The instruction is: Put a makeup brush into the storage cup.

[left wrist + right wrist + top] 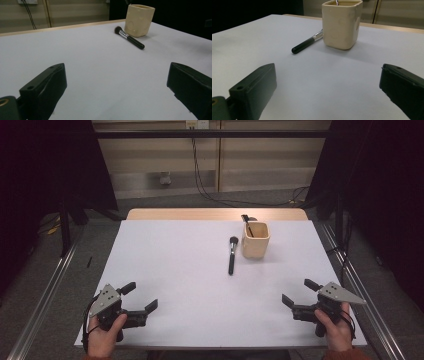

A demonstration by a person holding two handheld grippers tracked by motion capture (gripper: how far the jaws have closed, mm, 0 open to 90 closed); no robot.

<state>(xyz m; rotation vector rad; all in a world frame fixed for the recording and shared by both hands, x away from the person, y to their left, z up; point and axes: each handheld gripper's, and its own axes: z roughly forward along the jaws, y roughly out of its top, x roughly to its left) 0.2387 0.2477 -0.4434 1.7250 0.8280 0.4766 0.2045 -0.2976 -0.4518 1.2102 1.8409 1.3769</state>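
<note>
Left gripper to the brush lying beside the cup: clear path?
Probably yes. The left gripper is open, and bare table lies between it and the brush, which rests flat, just left of the cup.

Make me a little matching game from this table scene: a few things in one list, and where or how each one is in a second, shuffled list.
Things:
1. makeup brush
2. cream cup
3. left tool
4. right tool

Places or states:
A. open, at the table's near right corner
B. lying flat on the white table, beside the cup
C. upright, with a dark-handled item standing in it
D. open, at the table's near left corner

Pairs: 1-B, 2-C, 3-D, 4-A
</note>
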